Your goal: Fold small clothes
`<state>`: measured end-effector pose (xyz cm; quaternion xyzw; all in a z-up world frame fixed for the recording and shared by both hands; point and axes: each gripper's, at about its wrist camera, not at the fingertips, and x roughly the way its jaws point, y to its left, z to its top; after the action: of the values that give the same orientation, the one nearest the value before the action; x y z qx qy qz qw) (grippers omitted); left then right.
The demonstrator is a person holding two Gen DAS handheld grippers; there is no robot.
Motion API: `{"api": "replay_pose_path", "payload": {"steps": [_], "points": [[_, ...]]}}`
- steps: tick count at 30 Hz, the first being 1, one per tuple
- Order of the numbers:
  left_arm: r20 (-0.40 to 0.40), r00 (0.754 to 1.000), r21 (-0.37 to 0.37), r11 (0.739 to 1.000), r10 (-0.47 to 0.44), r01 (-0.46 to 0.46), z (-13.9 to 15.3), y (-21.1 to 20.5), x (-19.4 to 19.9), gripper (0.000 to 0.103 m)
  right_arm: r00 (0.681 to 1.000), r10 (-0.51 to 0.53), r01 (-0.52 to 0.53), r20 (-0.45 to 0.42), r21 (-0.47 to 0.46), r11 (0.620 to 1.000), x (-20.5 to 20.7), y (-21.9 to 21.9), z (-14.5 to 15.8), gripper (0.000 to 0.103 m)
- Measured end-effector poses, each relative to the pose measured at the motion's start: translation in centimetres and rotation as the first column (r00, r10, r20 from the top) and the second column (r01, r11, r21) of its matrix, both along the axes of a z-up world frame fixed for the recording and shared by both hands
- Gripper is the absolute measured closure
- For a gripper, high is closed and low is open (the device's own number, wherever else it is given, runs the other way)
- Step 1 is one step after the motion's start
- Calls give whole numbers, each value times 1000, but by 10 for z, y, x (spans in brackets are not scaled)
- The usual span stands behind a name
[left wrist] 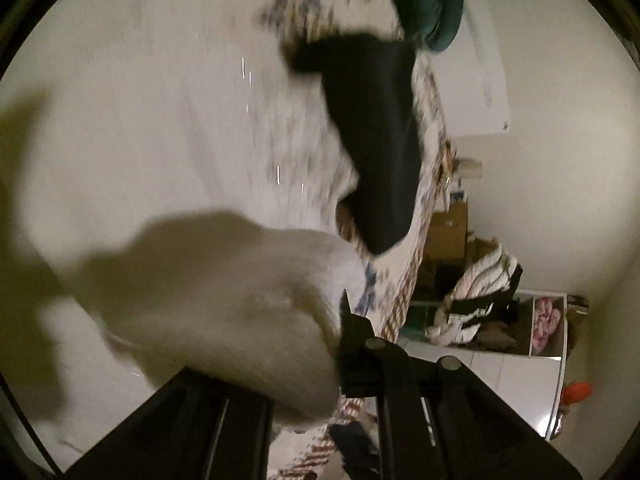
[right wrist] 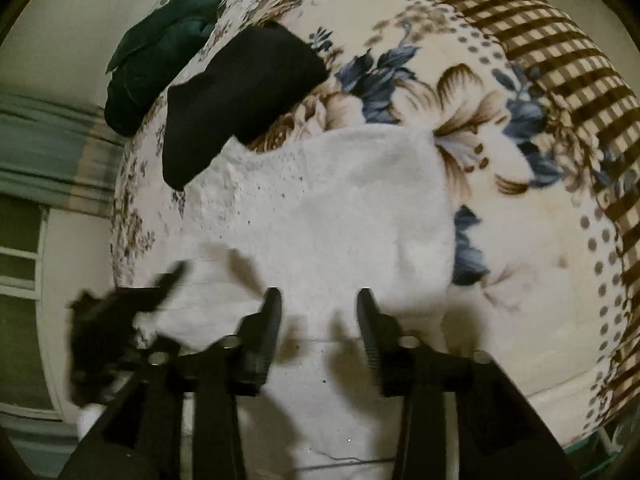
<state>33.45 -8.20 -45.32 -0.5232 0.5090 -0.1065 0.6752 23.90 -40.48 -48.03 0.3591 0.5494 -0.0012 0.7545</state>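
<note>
Item: your right gripper [right wrist: 318, 320], jaws apart over the white garment [right wrist: 340, 208]; your left gripper [right wrist: 116, 320] pinches its left edge; black garment [right wrist: 240, 92] beyond; no legible writing.

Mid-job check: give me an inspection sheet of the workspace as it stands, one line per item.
Surface: floral blanket with a brown checked border, spread over a bed.
Job's things: white garment lying on the blanket; black garment folded behind it; dark green garment at the bed's far edge.
Clutter: nothing seen on the blanket.
Grippers: right gripper open, over the white garment's near edge; left gripper blurred, at the garment's left corner, white cloth bunched against its fingers in the left wrist view.
Cables: nothing seen.
Surroundings: white shelf with piled clothes beside the bed; plain wall.
</note>
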Motion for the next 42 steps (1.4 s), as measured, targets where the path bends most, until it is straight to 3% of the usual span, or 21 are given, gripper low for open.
{"api": "replay_pose_path", "payload": {"steps": [5, 8, 11, 12, 13, 16, 20, 21, 22, 23, 25, 28, 30, 33, 37, 39, 41, 42], "points": [[82, 994, 83, 993, 72, -79, 40, 71, 0, 97, 1000, 1, -1, -30, 29, 1000, 11, 46, -21, 60], [117, 988, 116, 986, 103, -117, 55, 106, 1, 97, 1000, 28, -28, -6, 50, 998, 26, 87, -28, 60], [139, 982, 135, 980, 127, -145, 63, 133, 4, 97, 987, 163, -162, 12, -57, 985, 48, 146, -32, 60], [140, 981, 142, 978, 133, -153, 64, 139, 5, 97, 971, 239, -235, 12, -140, 962, 55, 170, -31, 60], [146, 979, 137, 978, 139, -159, 66, 147, 4, 97, 949, 314, -303, 15, -224, 926, 61, 191, -31, 60], [151, 977, 129, 977, 148, -168, 67, 166, 8, 97, 825, 564, -505, -40, -501, 703, 68, 262, -37, 60], [152, 976, 117, 978, 153, -172, 69, 190, 5, 97, 663, 735, -620, -143, -654, 433, 63, 324, -60, 60], [151, 976, 121, 977, 156, -175, 69, 192, 5, 97, 652, 741, -617, -163, -682, 393, 63, 332, -65, 60], [151, 976, 111, 978, 159, -176, 68, 197, 6, 97, 653, 737, -612, -173, -694, 380, 64, 335, -68, 63], [152, 975, 105, 979, 159, -176, 70, 201, 4, 97, 663, 729, -608, -172, -692, 390, 67, 337, -71, 82], [158, 974, 102, 978, 163, -180, 74, 209, 5, 97, 691, 706, -595, -155, -677, 433, 73, 337, -71, 94], [174, 971, 93, 979, 164, -182, 81, 221, 7, 97, 729, 680, -554, -82, -653, 516, 78, 348, -56, 95], [184, 969, 94, 979, 164, -184, 86, 227, 9, 97, 729, 684, -544, -27, -630, 554, 80, 359, -45, 95], [193, 968, 93, 979, 161, -182, 90, 231, 12, 97, 717, 697, -559, -11, -606, 566, 88, 380, -45, 95], [200, 970, 88, 983, 140, -160, 93, 227, 17, 97, 731, 682, -575, -8, -546, 609, 97, 397, -52, 95], [199, 971, 82, 985, 132, -151, 94, 219, 18, 97, 770, 638, -573, -15, -458, 680, 105, 386, -56, 88], [197, 973, 61, 989, 124, -138, 96, 208, 20, 97, 817, 576, -549, 3, -301, 780, 108, 361, -54, 51], [197, 973, 50, 990, 117, -129, 97, 202, 21, 97, 841, 541, -522, 15, -242, 818, 107, 347, -52, 45]]}}
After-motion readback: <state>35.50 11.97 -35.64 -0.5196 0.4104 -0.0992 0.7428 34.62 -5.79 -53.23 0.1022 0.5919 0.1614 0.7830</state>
